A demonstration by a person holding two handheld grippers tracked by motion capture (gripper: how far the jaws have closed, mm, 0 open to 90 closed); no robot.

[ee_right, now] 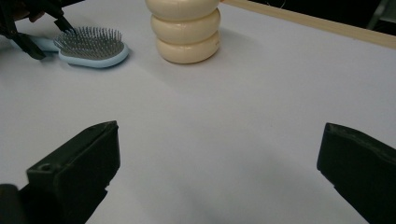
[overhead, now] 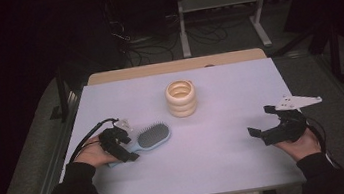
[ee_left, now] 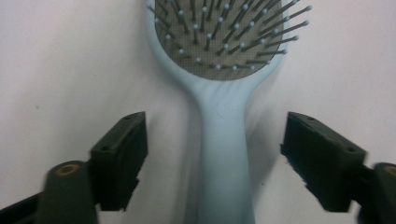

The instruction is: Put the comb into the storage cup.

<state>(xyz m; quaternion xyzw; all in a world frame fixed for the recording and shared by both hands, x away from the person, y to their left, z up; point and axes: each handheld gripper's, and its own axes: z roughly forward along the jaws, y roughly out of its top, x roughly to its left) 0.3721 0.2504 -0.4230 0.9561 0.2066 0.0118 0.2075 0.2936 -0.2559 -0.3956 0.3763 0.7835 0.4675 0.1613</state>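
A light blue hairbrush (overhead: 152, 136) lies bristles up on the white table (overhead: 229, 160), left of centre. My left gripper (overhead: 127, 147) is at its handle end. In the left gripper view the brush handle (ee_left: 224, 140) runs between the two black jaws of that gripper (ee_left: 215, 123), with a clear gap on each side. My right gripper (overhead: 261, 120) rests open on the right side of the table, and nothing is between its jaws (ee_right: 219, 140). Beyond those jaws lie the brush (ee_right: 93, 46) and the left gripper on it.
A cream container made of stacked rings (overhead: 181, 98) stands upright at the middle back of the table, also visible as the ringed container (ee_right: 187, 32). A wooden strip (overhead: 176, 66) borders the far edge. A metal stand (overhead: 220, 0) and cables sit on the floor behind.
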